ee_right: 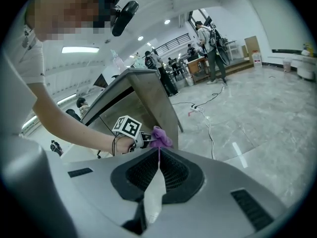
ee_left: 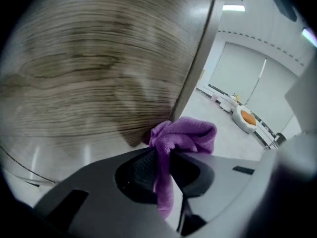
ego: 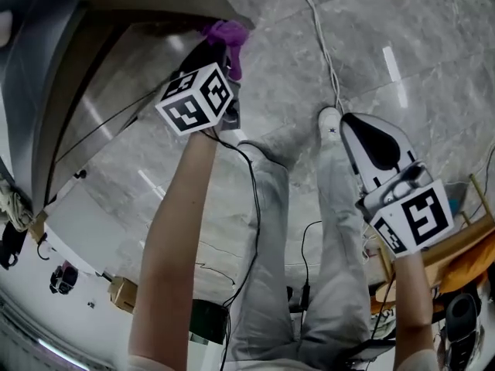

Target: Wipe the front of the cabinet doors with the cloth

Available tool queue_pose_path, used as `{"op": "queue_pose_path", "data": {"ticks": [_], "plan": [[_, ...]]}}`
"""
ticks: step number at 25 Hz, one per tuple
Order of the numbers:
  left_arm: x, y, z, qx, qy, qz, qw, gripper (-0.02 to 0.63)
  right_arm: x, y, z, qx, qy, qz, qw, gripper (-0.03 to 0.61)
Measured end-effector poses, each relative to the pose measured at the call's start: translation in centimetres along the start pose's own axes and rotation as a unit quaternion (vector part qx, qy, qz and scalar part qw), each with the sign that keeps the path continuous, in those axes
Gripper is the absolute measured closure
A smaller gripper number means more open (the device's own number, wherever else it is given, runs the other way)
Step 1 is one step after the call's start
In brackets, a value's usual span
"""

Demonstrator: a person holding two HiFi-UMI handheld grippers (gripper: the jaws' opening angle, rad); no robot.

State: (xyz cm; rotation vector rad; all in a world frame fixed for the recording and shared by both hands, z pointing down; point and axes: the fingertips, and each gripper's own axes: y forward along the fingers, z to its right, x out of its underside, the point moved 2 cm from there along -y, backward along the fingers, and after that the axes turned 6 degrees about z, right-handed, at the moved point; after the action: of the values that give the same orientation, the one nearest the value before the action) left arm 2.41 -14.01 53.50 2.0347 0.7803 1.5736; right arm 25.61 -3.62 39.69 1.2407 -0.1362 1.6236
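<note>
Grey marble floor (ego: 402, 37) fills most of the head view, with a white cable (ego: 325, 52) running across it towards a white shoe (ego: 329, 122) and grey trousers (ego: 271, 269) below me. At the upper left stands the cabinet (ego: 116, 91), seen steeply from above.

From the left gripper view, the cabinet door (ee_left: 89, 58) is very close, a broad panel of pale wood grain that is blurred across much of the picture. The left gripper (ee_left: 162, 157) has its jaws closed tight on the purple cloth (ee_left: 185, 135). The cloth is pinched between the dark pads, with one end hanging down between them and a bunched wad pushing out past the tips. That wad sits at the door's lower part, near its right-hand edge. I cannot tell whether it touches the wood or is just beside it.

From the right gripper view, the right gripper (ee_right: 158, 165) is held well apart from the cabinet, aimed across at it. Its jaws are together at the tips and hold nothing. Beyond them I see a bare arm reaching to the cabinet, with the marker cube (ee_right: 128, 127) and the cloth at the cabinet's near corner. Far behind, in a large bright hall, several people (ee_right: 210, 38) stand around tables.
</note>
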Motion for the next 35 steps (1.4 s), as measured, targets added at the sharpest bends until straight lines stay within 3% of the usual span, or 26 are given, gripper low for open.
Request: {"op": "queue_pose_path", "data": {"ticks": [5,13,26,35], "plan": [[1.0,-1.1,-3.2,0.011,-0.013,-0.013,0.9998,0.554,0.9,2.2,-2.5,0.006,0.013,0.003,1.000,0.549],[1.6,-5.5,-10.6,-0.006,-0.023,-0.013,0.9996,0.554,1.2,6.3,-9.0,-0.027,-0.012,-0.009,1.000,0.549],[4.8,-13.5,-24.4,-0.127,-0.109,-0.003,0.9860,0.555,2.8,9.9,-14.1,-0.063,-0.031,-0.033,0.997,0.549],[5.8,-17.5,-28.6,-0.223,-0.133,0.016,0.9656,0.555,2.9,8.0,-11.5,-0.072,-0.036,-0.043,0.996,0.549]]}}
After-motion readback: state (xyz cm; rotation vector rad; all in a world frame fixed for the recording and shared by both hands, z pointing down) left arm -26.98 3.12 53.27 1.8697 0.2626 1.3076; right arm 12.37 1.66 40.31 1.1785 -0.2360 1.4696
